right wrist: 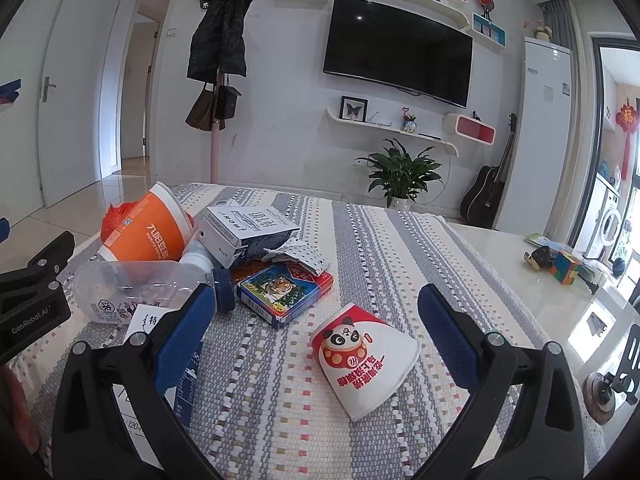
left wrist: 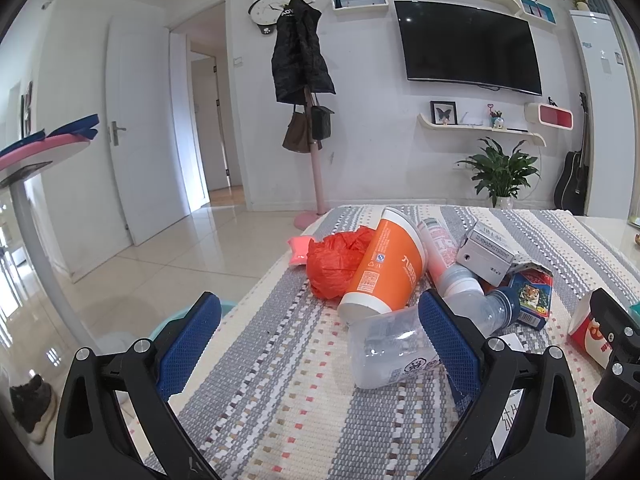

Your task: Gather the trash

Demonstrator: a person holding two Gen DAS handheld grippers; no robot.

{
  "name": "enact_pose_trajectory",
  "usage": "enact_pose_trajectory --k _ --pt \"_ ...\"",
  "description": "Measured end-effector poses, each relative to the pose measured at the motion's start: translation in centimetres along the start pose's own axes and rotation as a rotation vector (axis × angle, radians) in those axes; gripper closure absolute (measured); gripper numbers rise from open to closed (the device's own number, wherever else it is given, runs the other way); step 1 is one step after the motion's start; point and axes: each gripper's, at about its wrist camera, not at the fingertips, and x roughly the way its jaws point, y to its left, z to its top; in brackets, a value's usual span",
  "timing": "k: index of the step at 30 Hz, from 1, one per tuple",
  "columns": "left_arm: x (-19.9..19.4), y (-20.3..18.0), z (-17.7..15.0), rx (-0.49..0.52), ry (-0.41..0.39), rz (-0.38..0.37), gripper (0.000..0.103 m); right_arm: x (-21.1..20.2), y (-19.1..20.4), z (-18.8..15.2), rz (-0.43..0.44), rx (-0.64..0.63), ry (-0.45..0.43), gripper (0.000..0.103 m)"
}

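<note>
Both views are evenly lit by soft daylight, admitted from the window (right wrist: 624, 184) at the right edge. Only faint, diffuse shadows are cast beneath the items on the bench (right wrist: 360, 240). Glare is seen on the glossy floor tiles (left wrist: 52, 336) and as a small highlight on the television screen (left wrist: 408, 19). Strong barrel distortion is produced by the fisheye lenses, with black vignetting at the corners. Focus is sharp centrally and softened slightly toward the edges.
</note>
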Motion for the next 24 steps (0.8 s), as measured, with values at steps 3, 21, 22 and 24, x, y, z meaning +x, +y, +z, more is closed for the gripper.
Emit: enact_pose_trajectory --k 3,21,22,24 --pt "-0.1 0.01 -0.06 -0.001 0.0 0.0 0.007 -0.02 -0.03 -0.02 0.001 0.001 -0.001 0.007" --pt "0.2 0.31 0.02 -0.006 0.009 0.005 0.007 0.04 0.05 -0.08 0.003 -0.007 -0.003 0.007" --pt "0.23 0.34 0.03 -0.006 0.009 0.005 0.007 0.07 0.05 -0.05 0.003 -0.007 -0.002 0.007" --pt "0.19 0.29 0.01 -0.004 0.01 0.005 0.007 0.11 0.05 -0.05 0.002 -0.009 -0.002 0.007"
